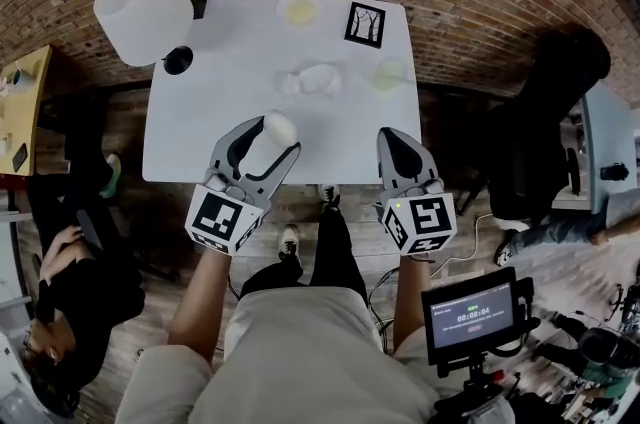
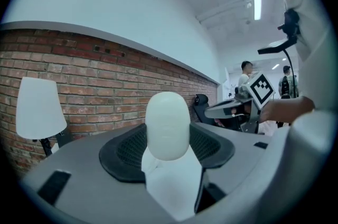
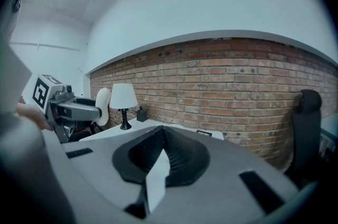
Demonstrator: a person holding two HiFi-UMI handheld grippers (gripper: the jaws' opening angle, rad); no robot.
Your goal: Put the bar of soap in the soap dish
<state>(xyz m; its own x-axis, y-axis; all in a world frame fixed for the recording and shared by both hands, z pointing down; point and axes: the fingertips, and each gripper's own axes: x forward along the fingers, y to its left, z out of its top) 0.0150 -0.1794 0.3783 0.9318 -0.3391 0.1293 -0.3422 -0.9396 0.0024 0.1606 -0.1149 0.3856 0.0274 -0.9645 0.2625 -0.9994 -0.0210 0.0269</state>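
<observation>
Over the tabletop's [image 1: 220, 82] near edge, the left gripper [image 1: 278, 140] is clamping the smooth bar of soap [image 2: 167, 125] by one end, risking a slip, while the right gripper [image 1: 393, 140] is hovering closed and empty.

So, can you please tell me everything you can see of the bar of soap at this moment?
The bar of soap is white, with a smooth, matte surface and a rounded, oval end. The left gripper is shut on its lower part, and the rounded end sticks out past the jaw tips. In the left gripper view it stands upright between the dark pads. In the head view it shows over the near part of the white table. Only the jaws appear to touch it.
</observation>
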